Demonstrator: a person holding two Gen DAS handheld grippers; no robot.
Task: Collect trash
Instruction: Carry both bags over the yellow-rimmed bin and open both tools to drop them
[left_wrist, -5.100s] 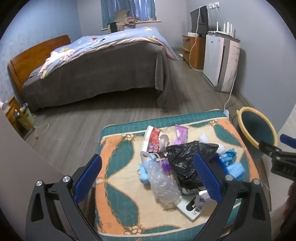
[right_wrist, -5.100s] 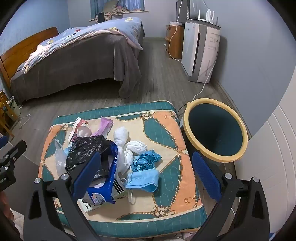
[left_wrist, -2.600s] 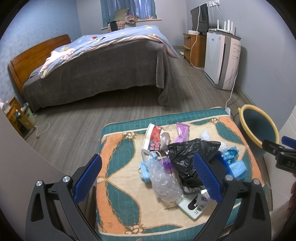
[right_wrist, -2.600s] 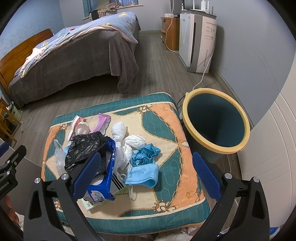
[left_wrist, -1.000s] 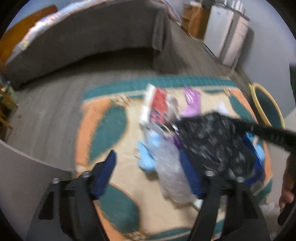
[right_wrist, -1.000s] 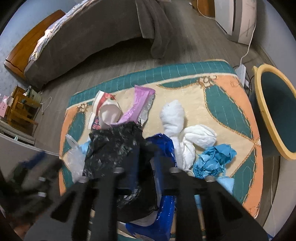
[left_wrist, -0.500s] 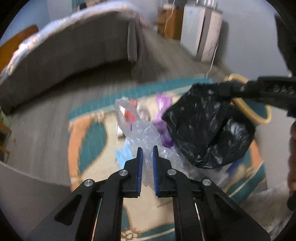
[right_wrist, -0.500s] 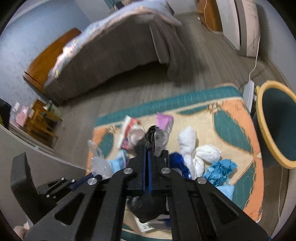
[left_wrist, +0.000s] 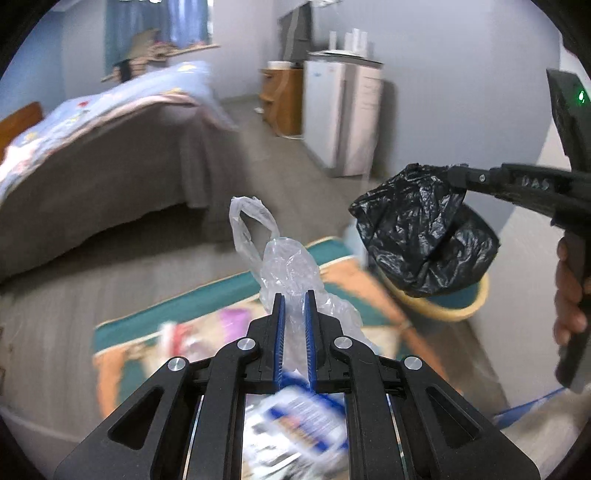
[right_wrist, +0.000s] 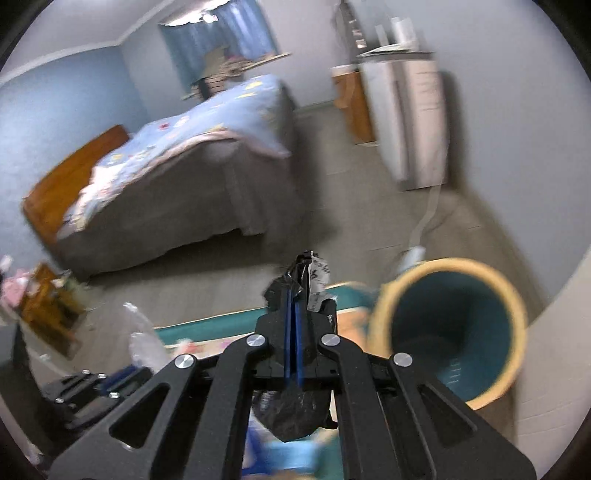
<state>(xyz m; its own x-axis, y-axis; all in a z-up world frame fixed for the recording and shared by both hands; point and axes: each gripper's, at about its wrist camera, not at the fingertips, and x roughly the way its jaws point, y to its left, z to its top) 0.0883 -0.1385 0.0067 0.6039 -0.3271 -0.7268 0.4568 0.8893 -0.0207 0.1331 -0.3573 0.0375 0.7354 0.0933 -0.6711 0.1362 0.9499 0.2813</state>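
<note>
Two bags are now lifted off the cushion

The clear plastic bag (left_wrist: 284, 258) is clamped in the left hand-held gripper (left_wrist: 294, 295); the black bag (left_wrist: 424, 229) is pinched by the right hand-held gripper (right_wrist: 294, 291), raised near the bin (right_wrist: 447, 325); dropping seems next.

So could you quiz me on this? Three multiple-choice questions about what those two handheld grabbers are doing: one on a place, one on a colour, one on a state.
1. Where is the black plastic bag?
A. on the bed
B. in the air by the bin
C. on the floor

2. What colour is the trash bin inside?
A. teal
B. red
C. white

3. How do the left gripper's jaws stand?
A. wide open
B. shut on a clear plastic bag
C. shut on nothing

Answers: 1 B, it hangs from the right gripper next to the bin's yellow rim. 2 A, teal walls show. 3 B, clear film sits pinched between them.
</note>
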